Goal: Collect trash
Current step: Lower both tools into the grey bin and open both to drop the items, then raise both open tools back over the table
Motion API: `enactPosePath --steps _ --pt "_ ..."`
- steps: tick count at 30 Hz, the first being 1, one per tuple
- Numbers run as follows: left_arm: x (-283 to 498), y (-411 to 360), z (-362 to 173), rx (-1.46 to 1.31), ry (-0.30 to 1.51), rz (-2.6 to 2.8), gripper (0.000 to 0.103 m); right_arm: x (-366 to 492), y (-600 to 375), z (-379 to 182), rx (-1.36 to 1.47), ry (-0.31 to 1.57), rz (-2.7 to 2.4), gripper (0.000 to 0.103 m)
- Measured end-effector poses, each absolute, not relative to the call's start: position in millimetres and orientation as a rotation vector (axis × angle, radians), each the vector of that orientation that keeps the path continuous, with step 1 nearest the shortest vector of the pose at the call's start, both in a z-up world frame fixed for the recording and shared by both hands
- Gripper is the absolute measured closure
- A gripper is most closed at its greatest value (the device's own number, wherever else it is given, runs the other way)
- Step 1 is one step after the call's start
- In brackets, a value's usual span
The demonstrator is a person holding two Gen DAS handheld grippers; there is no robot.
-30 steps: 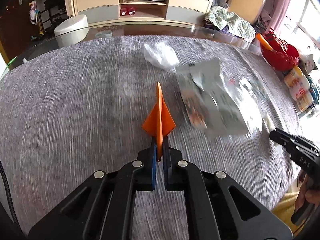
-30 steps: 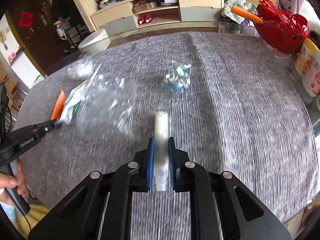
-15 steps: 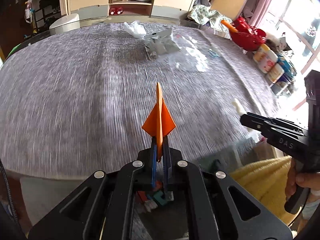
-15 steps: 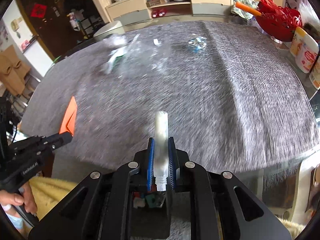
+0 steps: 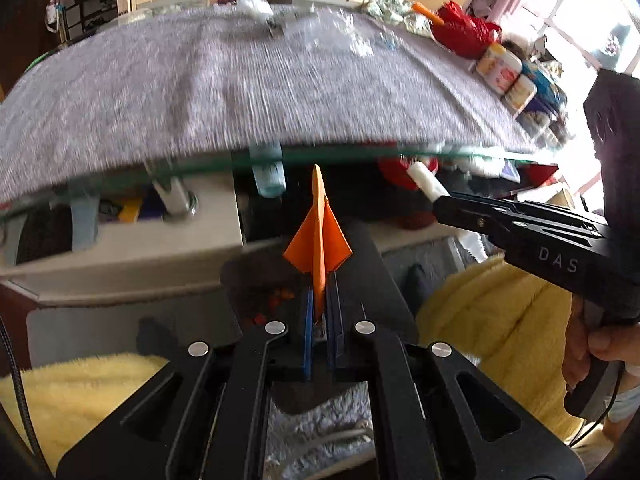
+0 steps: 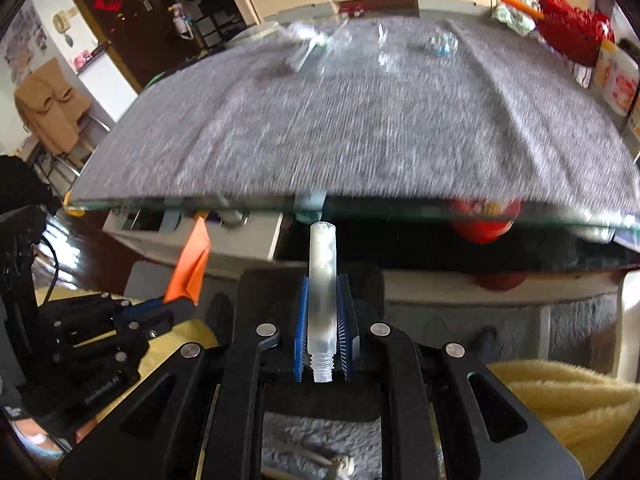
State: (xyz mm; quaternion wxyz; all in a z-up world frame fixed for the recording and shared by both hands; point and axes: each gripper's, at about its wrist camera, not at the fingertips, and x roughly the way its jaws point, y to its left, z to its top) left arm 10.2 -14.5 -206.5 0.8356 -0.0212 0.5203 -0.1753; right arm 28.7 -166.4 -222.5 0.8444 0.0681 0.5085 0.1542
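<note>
My left gripper (image 5: 318,296) is shut on a folded orange paper (image 5: 318,236), held upright below the near edge of the table. My right gripper (image 6: 323,284) is shut on a frosted plastic tube (image 6: 322,292) with a threaded end. Each gripper shows in the other's view: the right gripper with the tube (image 5: 426,184) at the right, the left gripper with the orange paper (image 6: 190,268) at the left. Clear plastic wrappers (image 6: 344,50) and a white crumpled bag (image 5: 252,2) lie at the far side of the grey tablecloth (image 6: 360,128).
The glass table edge (image 5: 320,156) runs across both views, just ahead of the grippers. A dark bin (image 5: 280,276) sits below them on the floor. A red basket (image 6: 572,28) and jars (image 6: 616,76) stand at the table's right. A yellow fleece blanket (image 5: 500,312) lies near.
Both grippers have pulled back from the table top and dropped below its near edge, still holding the orange paper and the tube. The wrappers now lie far away.
</note>
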Motion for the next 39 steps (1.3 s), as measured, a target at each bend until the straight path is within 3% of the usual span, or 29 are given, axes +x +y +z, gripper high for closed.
enactPosePath --steps 11,19,25,28,29,30,32,34,36,39 --pt "-7 -22 -262 -0.083 1.239 -0.377 0.099 20 -160 -276 0.181 1.208 0.318 0.088" --pt "-1 -25 -277 -0.091 1.292 -0.374 0.097 29 -154 -284 0.182 1.243 0.324 0.087" --pt "5 -24 -284 -0.096 1.321 -0.362 0.09 34 -160 -287 0.194 1.256 0.308 0.085" --pt "6 -22 -284 -0.095 1.323 -0.352 0.076 36 -162 -288 0.196 1.259 0.293 0.084" --pt "7 -21 -283 -0.09 1.319 -0.348 0.07 37 -164 -287 0.198 1.257 0.285 0.078" --pt "7 -21 -282 -0.086 1.316 -0.345 0.065 37 -166 -286 0.197 1.253 0.277 0.062" --pt "8 -21 -277 -0.073 1.301 -0.337 0.057 38 -170 -283 0.192 1.236 0.257 0.043" --pt "9 -20 -270 -0.056 1.28 -0.328 0.048 40 -174 -279 0.19 1.226 0.247 0.039" --pt "10 -19 -264 -0.045 1.263 -0.321 0.038 42 -178 -275 0.192 1.215 0.229 0.025" --pt "12 -18 -255 -0.034 1.236 -0.319 0.031 45 -182 -269 0.189 1.198 0.209 0.019"
